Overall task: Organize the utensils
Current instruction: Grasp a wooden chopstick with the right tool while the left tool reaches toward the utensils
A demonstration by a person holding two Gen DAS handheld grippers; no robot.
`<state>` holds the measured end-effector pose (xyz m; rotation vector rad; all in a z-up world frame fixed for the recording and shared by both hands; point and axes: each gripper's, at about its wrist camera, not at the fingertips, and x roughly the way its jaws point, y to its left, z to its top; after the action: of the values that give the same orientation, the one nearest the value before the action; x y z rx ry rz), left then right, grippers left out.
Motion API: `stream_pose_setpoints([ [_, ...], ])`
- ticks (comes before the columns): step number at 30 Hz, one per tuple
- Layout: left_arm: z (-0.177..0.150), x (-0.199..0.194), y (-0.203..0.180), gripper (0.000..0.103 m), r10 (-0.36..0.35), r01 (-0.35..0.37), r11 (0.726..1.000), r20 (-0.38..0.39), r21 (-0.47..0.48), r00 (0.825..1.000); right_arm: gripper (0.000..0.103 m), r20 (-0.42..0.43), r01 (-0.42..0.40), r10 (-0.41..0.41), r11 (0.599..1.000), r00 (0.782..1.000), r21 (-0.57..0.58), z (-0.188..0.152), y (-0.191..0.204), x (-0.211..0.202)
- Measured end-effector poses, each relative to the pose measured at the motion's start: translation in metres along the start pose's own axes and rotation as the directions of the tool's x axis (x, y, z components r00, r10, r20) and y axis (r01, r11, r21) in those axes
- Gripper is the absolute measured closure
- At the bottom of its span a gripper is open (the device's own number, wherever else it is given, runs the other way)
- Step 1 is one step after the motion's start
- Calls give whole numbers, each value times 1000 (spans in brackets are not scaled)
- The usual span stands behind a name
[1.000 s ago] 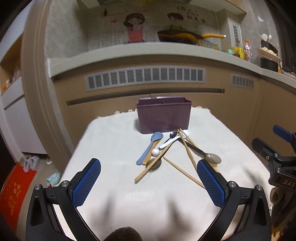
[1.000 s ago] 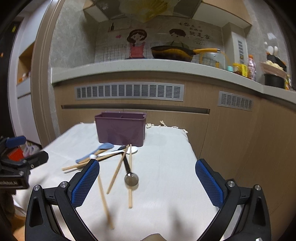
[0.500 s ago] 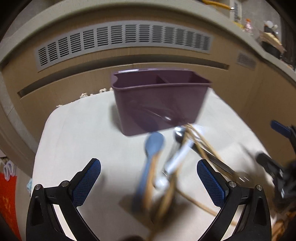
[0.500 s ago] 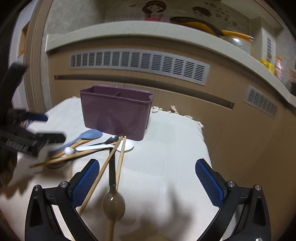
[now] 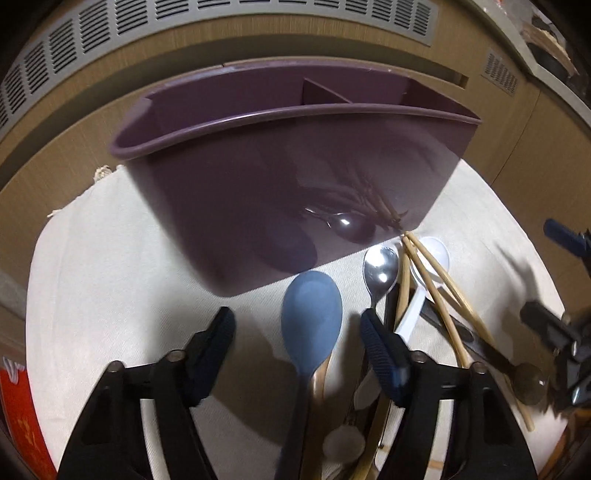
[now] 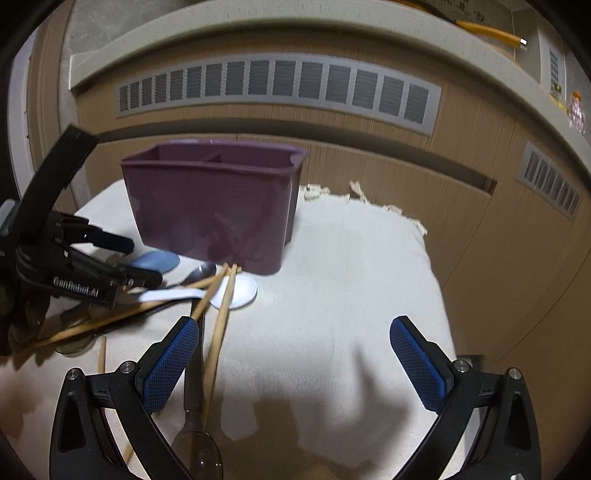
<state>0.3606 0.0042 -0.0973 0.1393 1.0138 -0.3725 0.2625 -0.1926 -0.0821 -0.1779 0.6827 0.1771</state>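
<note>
A purple divided utensil holder (image 5: 280,177) stands on a cloth-covered table (image 5: 92,280); it also shows in the right wrist view (image 6: 214,206). In front of it lies a pile: a blue spoon (image 5: 310,325), a metal spoon (image 5: 380,269), a white spoon (image 5: 428,266) and several wooden chopsticks (image 5: 439,295). My left gripper (image 5: 295,332) is open, low over the pile, its fingers either side of the blue spoon's bowl. My right gripper (image 6: 295,347) is open and empty above the cloth, with chopsticks (image 6: 218,321) and a dark spoon (image 6: 195,443) by its left finger.
A wooden cabinet front with grey vent grilles (image 6: 277,85) rises behind the table, under a countertop (image 6: 332,29). The cloth's fringed far edge (image 6: 354,192) is behind the holder. The left gripper's body (image 6: 66,273) sits at the left in the right wrist view.
My left gripper has moved forward and down to the pile, now straddling the blue spoon, and has narrowed somewhat. My right gripper has moved forward and lower toward the chopsticks.
</note>
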Motion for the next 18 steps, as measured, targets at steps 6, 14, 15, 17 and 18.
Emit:
stream_pose_setpoints([
  [6, 9, 6, -4, 50, 33, -33, 999, 1, 20, 999, 0, 4, 4, -4, 1000, 1000, -4, 0, 0, -3],
  [14, -14, -48, -4, 67, 69, -63, 997, 136, -49, 988, 0, 15, -6, 6, 1000, 1000, -9, 10, 9, -13],
  [15, -20, -63, -1, 67, 74, -62, 995, 172, -74, 982, 0, 18, -5, 5, 1000, 1000, -13, 11, 11, -14],
  [17, -32, -89, 3, 67, 87, -59, 990, 229, -127, 970, 0, 16, -5, 6, 1000, 1000, -23, 13, 16, -14],
  [18, -39, -104, 5, 67, 89, -47, 985, 261, -164, 961, 0, 10, -8, 8, 1000, 1000, -28, 14, 19, -11],
])
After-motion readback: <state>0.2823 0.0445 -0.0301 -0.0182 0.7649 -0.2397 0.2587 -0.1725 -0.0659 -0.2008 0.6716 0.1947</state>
